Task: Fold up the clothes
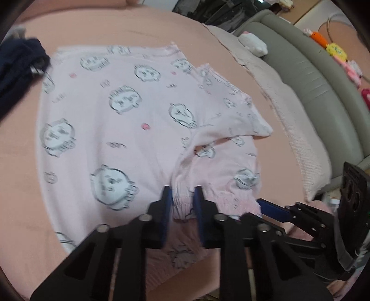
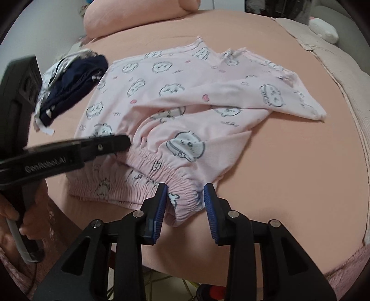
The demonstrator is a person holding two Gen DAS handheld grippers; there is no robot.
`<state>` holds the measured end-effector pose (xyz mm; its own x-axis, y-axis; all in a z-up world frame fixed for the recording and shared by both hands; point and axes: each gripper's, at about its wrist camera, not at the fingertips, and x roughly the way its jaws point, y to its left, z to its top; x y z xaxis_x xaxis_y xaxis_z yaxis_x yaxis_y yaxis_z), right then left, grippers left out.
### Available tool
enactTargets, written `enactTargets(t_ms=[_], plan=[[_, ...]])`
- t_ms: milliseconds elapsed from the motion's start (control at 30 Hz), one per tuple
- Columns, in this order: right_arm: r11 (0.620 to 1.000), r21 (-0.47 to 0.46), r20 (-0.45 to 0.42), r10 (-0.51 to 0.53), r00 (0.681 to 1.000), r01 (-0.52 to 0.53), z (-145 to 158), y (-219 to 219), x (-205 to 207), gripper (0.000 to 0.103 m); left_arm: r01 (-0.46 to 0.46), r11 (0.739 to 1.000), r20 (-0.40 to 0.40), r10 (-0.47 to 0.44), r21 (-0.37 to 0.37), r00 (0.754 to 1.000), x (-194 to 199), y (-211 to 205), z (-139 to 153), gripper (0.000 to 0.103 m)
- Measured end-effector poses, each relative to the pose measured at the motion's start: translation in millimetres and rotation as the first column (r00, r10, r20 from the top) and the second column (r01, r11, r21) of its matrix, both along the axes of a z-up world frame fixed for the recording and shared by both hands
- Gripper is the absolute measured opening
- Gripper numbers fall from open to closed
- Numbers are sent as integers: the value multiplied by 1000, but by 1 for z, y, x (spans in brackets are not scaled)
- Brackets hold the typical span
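Note:
Pale pink pyjama trousers point(image 1: 129, 120) with a cartoon-face print lie spread on the pink bed, one leg folded over; they also show in the right wrist view point(image 2: 185, 99). The elastic waistband point(image 2: 161, 171) is nearest me. My left gripper point(image 1: 182, 194) is open, its blue pads on either side of the waistband's bunched edge. My right gripper point(image 2: 185, 192) is open, with the waistband's corner between its jaws. The left gripper also shows from the side in the right wrist view point(image 2: 122, 142), its tip over the waistband.
A dark navy garment point(image 2: 76, 78) lies at the far left of the bed point(image 2: 289, 166). A pink pillow point(image 2: 129, 16) is at the back. A beige blanket point(image 1: 289, 111), a grey padded bed frame point(image 1: 323, 88) and toys point(image 1: 335, 49) are to the right.

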<state>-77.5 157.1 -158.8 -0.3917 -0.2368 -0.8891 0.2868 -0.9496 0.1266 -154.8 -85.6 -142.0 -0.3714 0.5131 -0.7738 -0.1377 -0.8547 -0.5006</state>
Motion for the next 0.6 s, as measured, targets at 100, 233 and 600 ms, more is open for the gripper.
enactTargets(t_ms=[100,233,600], plan=[[999,-24,-8,-38,999,38,7,7,0,32,-16,998,2,16,67,1000,-1,-8,0,18],[998,-50,-11,-43,999,43,13,8,1,31,-27,995,40,23,100,999,-5,-9,-10,18],[1000,3,9,-31,999,31,10,8,9,32,8,996,108,-18,94,994,-15,-3,-20,21]])
